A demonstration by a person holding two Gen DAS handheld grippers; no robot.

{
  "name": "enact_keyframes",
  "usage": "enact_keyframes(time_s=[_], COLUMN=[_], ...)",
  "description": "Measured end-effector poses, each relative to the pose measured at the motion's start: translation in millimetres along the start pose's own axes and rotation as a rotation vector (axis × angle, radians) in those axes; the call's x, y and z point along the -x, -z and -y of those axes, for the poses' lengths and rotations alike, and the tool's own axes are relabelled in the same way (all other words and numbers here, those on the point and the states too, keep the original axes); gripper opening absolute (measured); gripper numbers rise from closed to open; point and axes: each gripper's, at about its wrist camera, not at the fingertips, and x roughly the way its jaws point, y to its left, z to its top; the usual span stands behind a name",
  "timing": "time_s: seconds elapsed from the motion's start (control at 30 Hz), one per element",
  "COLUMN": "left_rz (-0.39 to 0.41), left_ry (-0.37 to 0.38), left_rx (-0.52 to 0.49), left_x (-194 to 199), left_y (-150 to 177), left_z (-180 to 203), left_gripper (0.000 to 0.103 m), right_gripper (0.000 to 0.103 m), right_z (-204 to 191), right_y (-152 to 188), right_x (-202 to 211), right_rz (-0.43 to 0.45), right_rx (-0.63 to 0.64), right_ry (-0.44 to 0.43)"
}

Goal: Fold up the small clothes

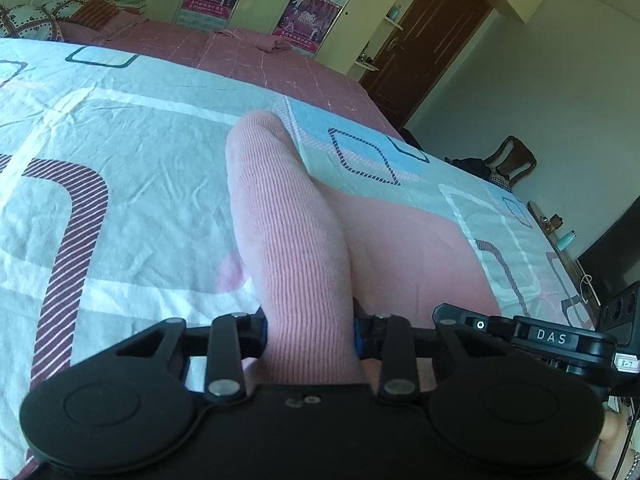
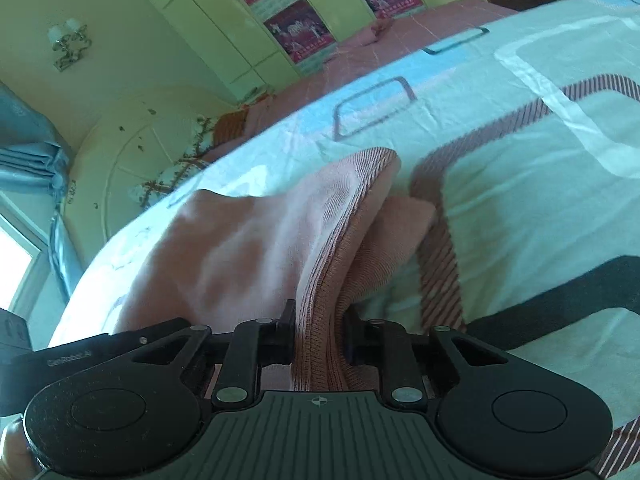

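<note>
A small pink knit garment (image 1: pixel 292 232) lies on the patterned bedsheet (image 1: pixel 120 160). My left gripper (image 1: pixel 310 334) is shut on a ribbed fold of it, which stands up between the jaws and reaches forward; the rest of the pink cloth (image 1: pixel 408 256) spreads flat to the right. In the right wrist view my right gripper (image 2: pixel 320 338) is shut on the garment's ribbed hem (image 2: pixel 320 280). The pink cloth (image 2: pixel 240 240) lifts off the sheet (image 2: pixel 520 160) to the left of the jaws, and a folded layer (image 2: pixel 400 232) lies underneath on the right.
The bed carries a pink blanket (image 1: pixel 240 52) at its far side and pillows (image 1: pixel 36 20) by the headboard. Wardrobes with posters (image 1: pixel 308 4) stand behind. A brown door (image 1: pixel 432 28), a chair (image 1: pixel 512 160) and a dark cabinet (image 1: pixel 608 256) are to the right.
</note>
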Motion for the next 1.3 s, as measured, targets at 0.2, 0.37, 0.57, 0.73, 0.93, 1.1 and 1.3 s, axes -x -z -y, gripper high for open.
enact_keyframes(time_s=[0.2,0.37,0.57,0.73,0.93,1.1,1.3], left_rz=[0.028,0.064,0.103,0.118,0.118,0.113,0.105], left_ry=[0.013,-0.001,-0.008,0.016,-0.01,-0.05,-0.108], left_rx=[-0.039,-0.044,-0.044,-0.042,-0.058,-0.064,-0.058], left_x=[32,70,122,166,210,221,199], left_y=[-10,-19,-23,-28,-42,-56,-59], left_z=[8,-10,-62,-126,-203,-252,-296], left_gripper=[0.031,0.031,0.031,0.031,0.031,0.031,0.031], right_gripper=[0.021,0.021,0.021,0.021,0.021,0.021,0.021], right_z=[-40,-84,-152,-220,-297,-338,-344], right_y=[-4,0,14,38,67,78,82], right_x=[12,10,-11,-34,-83,-135,-188], right_rz=[0.019,0.033,0.036,0.049,0.046,0.014,-0.028], right_rx=[0.018,0.035,0.058,0.073,0.062,0.061,0.075], right_ry=[-0.059,-0.094,-0.12,-0.111,-0.11,-0.123,-0.103])
